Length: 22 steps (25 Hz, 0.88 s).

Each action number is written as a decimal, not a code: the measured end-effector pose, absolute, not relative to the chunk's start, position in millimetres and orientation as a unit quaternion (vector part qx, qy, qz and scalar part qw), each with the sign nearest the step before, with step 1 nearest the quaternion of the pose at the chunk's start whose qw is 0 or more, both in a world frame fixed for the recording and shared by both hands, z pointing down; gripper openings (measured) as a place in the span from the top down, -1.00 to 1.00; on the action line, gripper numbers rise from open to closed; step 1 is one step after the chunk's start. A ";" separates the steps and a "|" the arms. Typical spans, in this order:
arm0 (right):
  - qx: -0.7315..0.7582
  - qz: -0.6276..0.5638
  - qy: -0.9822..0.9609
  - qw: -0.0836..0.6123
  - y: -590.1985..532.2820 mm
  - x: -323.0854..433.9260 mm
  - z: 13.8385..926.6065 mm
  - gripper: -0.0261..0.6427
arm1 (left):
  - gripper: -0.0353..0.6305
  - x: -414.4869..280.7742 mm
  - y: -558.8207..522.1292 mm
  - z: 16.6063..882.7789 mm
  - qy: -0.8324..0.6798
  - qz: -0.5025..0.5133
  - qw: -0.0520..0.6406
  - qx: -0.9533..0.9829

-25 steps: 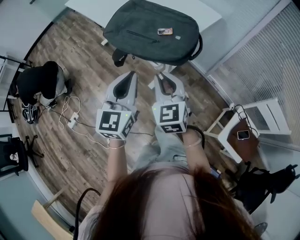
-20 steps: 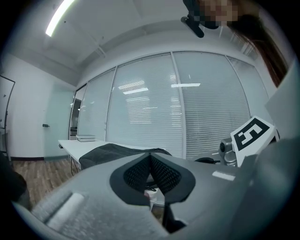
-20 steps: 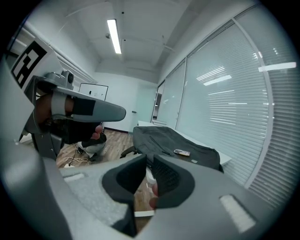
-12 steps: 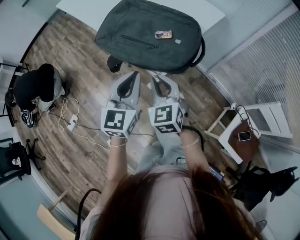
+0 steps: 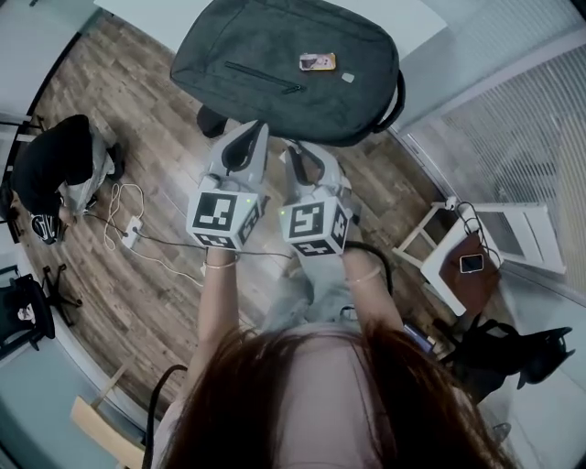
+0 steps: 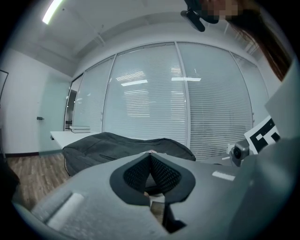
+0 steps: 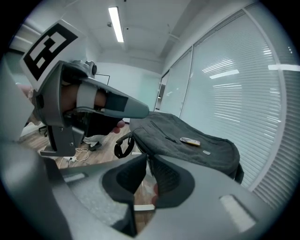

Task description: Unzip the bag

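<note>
The two grippers are side by side and close together, and both point at the bag. The left gripper [image 6: 150, 153] has its jaws pressed together at the tips, with nothing between them. The right gripper [image 7: 147, 156] has its jaws pressed together too, and they pinch nothing. In the right gripper view, the left gripper is just to the left of the right jaws.

Under both pairs of jaws is a wood floor [image 5: 156, 284]. A white cable [image 5: 128, 220] lies on it, well off to the left of the left jaws.

The dark grey bag [image 5: 275, 46] lies flat on a white table [image 5: 417, 18], straight ahead of the jaw tips. No jaw touches it. A black strap loop [image 7: 123, 146] hangs from the near edge of the bag, a little left of the jaws. Farther on, a thin zip [image 5: 264, 77] runs across the top of the bag, ahead of the left jaws, and it looks closed. A small card [image 5: 317, 61] lies on the bag ahead of the right jaws.

Past the bag are big windows with blinds [image 6: 211, 103].
</note>
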State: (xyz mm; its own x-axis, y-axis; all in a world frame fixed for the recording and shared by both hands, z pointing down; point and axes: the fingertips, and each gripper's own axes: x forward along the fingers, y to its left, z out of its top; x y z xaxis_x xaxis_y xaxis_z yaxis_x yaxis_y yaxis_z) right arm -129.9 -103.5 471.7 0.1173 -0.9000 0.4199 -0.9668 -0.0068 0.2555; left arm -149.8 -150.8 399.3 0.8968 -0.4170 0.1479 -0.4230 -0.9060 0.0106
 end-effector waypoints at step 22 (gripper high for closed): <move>0.696 0.039 -0.650 0.302 -114.6 -129.5 496.1 0.75 | 0.87 -110.3 -184.3 451.8 -0.192 0.133 0.081 0.969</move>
